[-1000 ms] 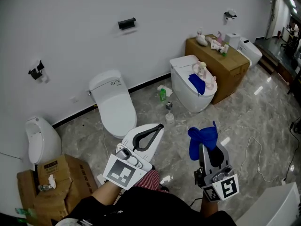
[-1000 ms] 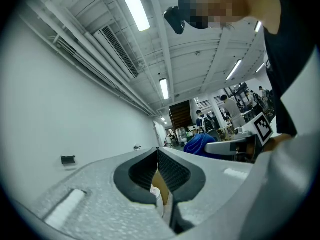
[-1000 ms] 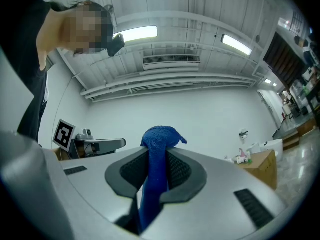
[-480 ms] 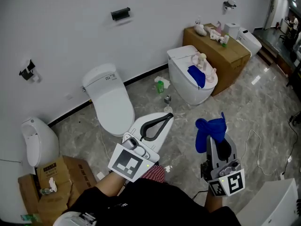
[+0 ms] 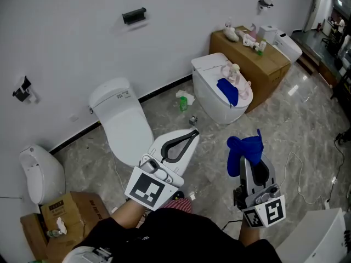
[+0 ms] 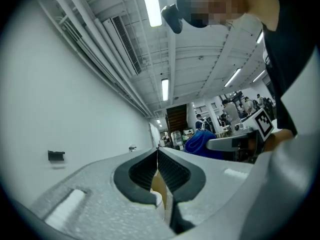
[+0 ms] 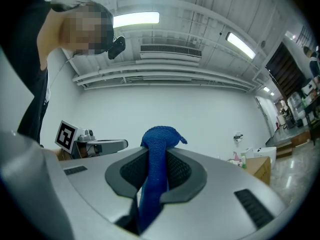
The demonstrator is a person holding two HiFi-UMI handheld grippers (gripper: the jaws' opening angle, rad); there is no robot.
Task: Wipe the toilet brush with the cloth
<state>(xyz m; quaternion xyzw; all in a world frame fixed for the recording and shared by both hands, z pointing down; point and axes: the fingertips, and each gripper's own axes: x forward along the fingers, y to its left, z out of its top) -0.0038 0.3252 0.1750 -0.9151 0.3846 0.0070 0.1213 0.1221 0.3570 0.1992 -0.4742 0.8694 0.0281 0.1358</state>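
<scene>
A: "What did the room show?"

B: "A glossy grey marble floor (image 5: 307, 119) met a white wall (image 5: 71, 43), with a white toilet (image 5: 118, 126) left of centre. The bunched blue cloth (image 5: 243, 148) sat right of centre, clamped by the right gripper (image 5: 249, 166). The left gripper (image 5: 192, 133) was closed and empty. A small floor item (image 5: 193, 120) above it was too small to identify."

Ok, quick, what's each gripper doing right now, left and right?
Left gripper: closed, nothing between its jaws.
Right gripper: closed on the blue cloth.
</scene>
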